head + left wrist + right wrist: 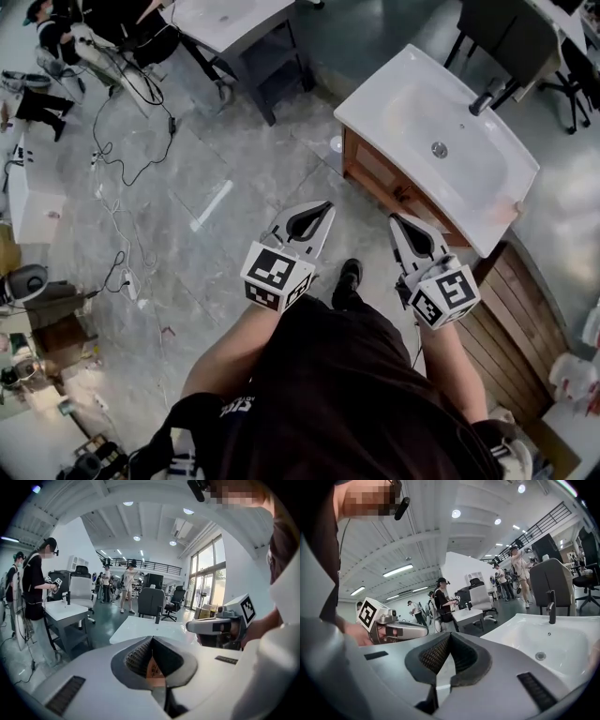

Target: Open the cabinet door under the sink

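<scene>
In the head view the sink [441, 141] stands at the far right, its white basin running from near right to far left. The wooden cabinet [380, 176] sits under it, with its long face turned towards us and to the left. The door must be on that face, though we cannot make out a handle or an edge to catch. The left gripper [326, 208] and the right gripper [395, 219] are held side by side in front of the body, both aimed at that face. We judge the right one the nearer, since its tips show just short of the wood while the left points at bare floor beside it.

In the left gripper view the fingers [140, 656] are pressed together at the tips with nothing between them. The basin top [140, 627] lies straight ahead and a little above the tips, so the door is ahead and lower, mostly hidden behind the fingers. A sliver of wood colour shows through the hollow behind the tips — probably the cabinet's face. The right gripper [190, 626] shows off to the right.

In the right gripper view these fingers [436, 653] are likewise closed and empty. The basin [543, 644] and its tap [551, 606] spread to the right, level with the tips or above them, and the left gripper [423, 631] is at the left. The wooden face is not visible here, so the reach has to go forward and down — under the basin's rim.
</scene>
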{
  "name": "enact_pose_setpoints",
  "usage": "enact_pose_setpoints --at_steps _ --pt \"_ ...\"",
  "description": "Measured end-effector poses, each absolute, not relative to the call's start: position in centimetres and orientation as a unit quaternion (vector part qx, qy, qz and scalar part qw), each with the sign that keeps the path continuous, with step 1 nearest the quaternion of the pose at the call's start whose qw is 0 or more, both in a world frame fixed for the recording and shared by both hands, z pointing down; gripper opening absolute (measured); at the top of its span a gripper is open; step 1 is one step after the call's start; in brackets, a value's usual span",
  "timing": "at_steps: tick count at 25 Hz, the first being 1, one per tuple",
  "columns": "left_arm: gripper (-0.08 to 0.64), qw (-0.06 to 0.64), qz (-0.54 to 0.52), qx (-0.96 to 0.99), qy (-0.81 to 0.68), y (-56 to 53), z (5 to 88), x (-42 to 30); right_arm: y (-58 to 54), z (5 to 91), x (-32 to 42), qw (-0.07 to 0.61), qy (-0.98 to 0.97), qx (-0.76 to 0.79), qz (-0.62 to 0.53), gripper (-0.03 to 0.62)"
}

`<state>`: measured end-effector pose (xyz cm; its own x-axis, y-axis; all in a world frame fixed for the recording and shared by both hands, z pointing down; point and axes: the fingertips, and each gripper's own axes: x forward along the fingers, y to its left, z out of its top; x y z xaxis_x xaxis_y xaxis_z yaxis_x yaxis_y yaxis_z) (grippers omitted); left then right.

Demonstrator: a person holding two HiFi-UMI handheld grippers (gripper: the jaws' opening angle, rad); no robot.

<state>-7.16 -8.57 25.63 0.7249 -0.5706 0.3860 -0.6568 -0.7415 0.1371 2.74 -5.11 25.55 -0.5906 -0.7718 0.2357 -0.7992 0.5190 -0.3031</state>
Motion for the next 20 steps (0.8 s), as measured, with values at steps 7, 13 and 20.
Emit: enact_pose_setpoints --at_steps 7,13,20 --pt "0.015 0.131 0.181 0.938 -0.264 -14.3 27.1 -5.1 -8.9 27.5 3.6 0.047 -0.837 0.500 0.218 0.012" --pt "0.015 0.130 0.185 0.959 -0.168 -18.3 28.9 -4.4 -12.1 28.2 4.0 0.050 -0.772 0.590 0.230 0.012" --pt "0.015 0.108 0.208 0.970 -0.070 -20.0 32.7 -3.4 -11.6 30.2 6.7 0.030 -0.680 0.695 0.231 0.012"
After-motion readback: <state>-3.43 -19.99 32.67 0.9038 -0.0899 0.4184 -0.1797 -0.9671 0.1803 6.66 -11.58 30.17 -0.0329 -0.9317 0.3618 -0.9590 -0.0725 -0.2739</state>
